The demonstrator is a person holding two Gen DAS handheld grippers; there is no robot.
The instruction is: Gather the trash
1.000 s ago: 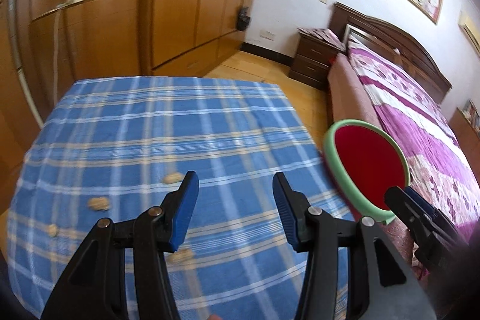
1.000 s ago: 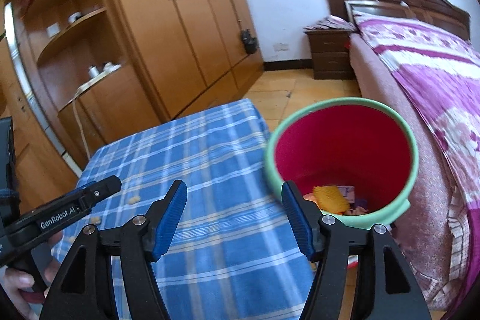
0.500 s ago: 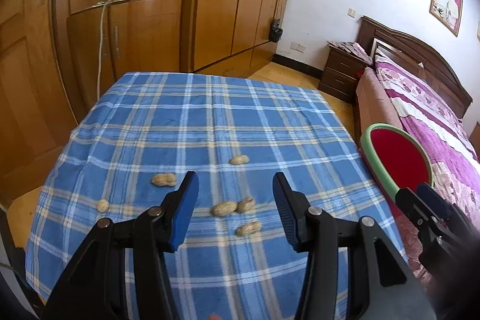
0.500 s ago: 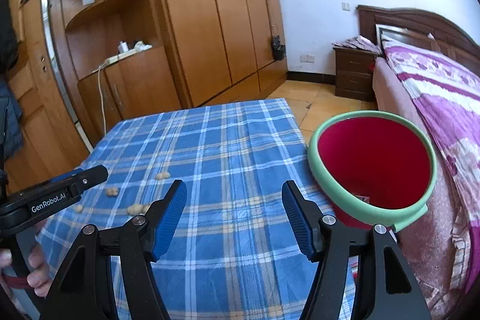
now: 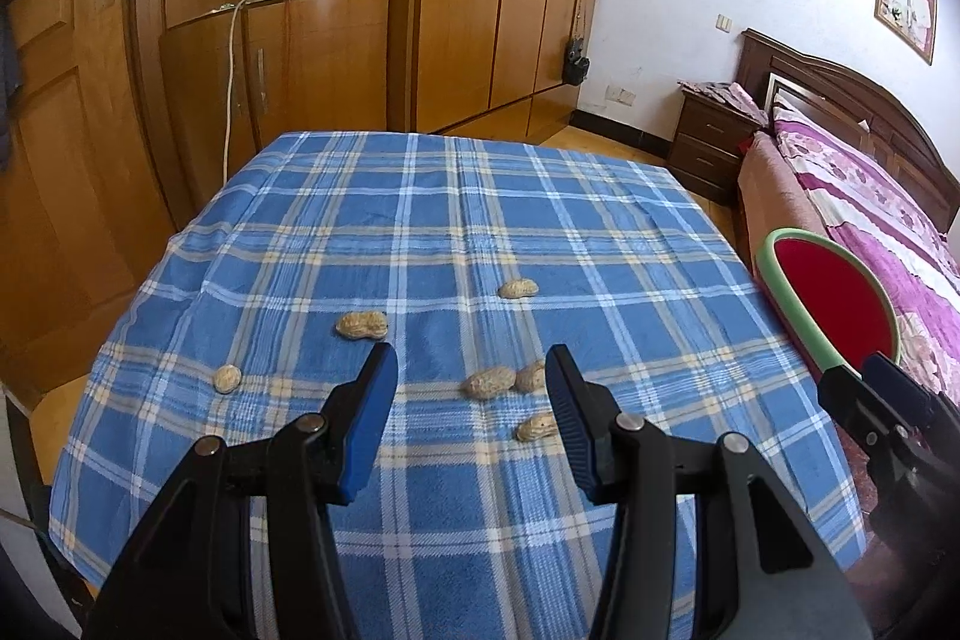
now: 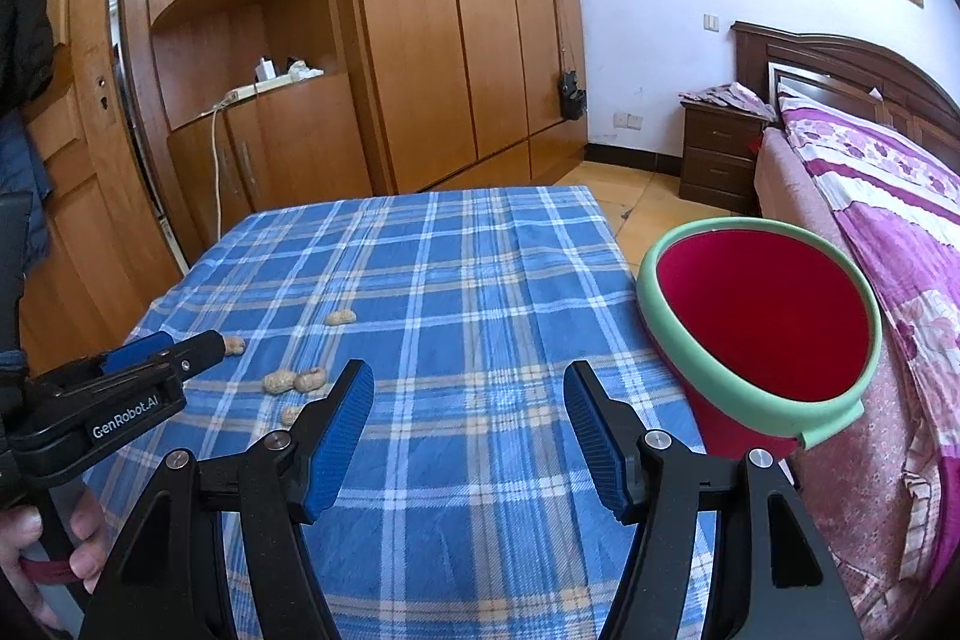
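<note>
1. Blue-and-white plaid cloth-covered table: one. Serves as the work surface; all the trash lies on its near half, within reach of both tools.
2. Red plastic bin w/ mint-green rim: one. It sits just off the table's right edge, btwn table and bed, mouth tipped toward the cameras, prob. so scraps can be dropped straight in. Bottom not visible now, so contents can't be told.
3. Left gripper, black frame w/ blue ribbed pads: jaws spread, nothing btwn pads. It hovers above the cloth, angled down at the shell cluster, so I'd judge it's lining up a pick.
4. Right gripper, same build: jaws spread wider, empty. It's over bare cloth near the bin, well apart from the shells; prob. waiting its turn. In the right view a hand grips the left tool's handle.
5. Tan peanut shells: six in the left view. Two touch each other just ahead of the left tool, one nearer, one farther, two off to the left. None in the bin as far as shown.
</note>
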